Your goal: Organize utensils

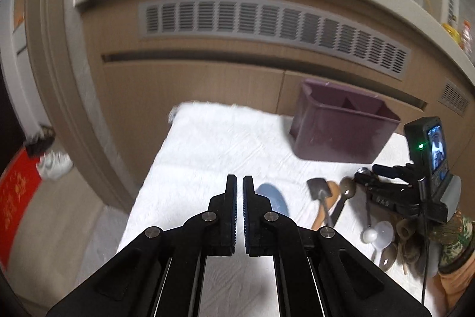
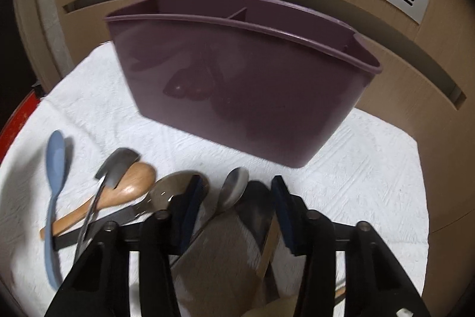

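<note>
A purple divided caddy (image 2: 237, 85) stands on the white cloth (image 2: 356, 168); what shows of its compartments holds nothing. In front of it lie a blue spoon (image 2: 55, 168), a small metal spatula (image 2: 115, 165), a wooden spoon (image 2: 130, 183) and a slotted metal spoon (image 2: 169, 189). My right gripper (image 2: 237, 192) is low over the pile, its jaws apart on either side of a metal spoon's bowl (image 2: 234, 189) without touching it. A flat brownish blade (image 2: 222, 257) lies blurred underneath. My left gripper (image 1: 240, 183) is shut on nothing, above the cloth, with the blue spoon (image 1: 273, 198) just beyond it.
More utensils, among them a white ladle (image 1: 380, 230), lie at the cloth's right end. A wooden cabinet with a grey vent grille (image 1: 267, 23) rises close behind the caddy (image 1: 341, 124). The cloth's left edge drops to the floor, where a red mat (image 1: 14, 198) lies.
</note>
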A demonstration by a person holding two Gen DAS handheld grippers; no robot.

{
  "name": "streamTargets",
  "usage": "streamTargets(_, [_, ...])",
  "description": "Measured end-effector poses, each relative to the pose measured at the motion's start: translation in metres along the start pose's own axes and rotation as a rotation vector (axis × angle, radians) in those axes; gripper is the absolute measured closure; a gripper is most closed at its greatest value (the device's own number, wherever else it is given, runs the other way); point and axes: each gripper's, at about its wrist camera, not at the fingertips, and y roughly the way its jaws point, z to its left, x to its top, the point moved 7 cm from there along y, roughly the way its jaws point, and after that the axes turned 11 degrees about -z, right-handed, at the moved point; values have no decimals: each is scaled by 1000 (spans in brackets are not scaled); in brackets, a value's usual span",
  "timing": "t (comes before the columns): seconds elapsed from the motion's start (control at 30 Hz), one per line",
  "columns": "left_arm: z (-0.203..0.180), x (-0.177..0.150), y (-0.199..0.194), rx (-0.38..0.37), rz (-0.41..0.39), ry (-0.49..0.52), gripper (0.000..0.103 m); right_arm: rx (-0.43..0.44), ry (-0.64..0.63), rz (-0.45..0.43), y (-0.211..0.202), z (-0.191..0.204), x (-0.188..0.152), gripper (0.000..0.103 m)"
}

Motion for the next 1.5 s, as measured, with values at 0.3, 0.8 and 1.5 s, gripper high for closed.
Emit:
streamTargets(0.3, [3,-24,23,-14,94,-51,98,25,-23,7,2,-1,-4,85])
streamTargets(0.8, [-36,-41,77,-56,277,-127,50,110,12,-101,-61,-30,5,95])
streamTargets(1.5, [-55,-20,65,44,85,118,74,121,166,-102,-88,-67,-12,91])
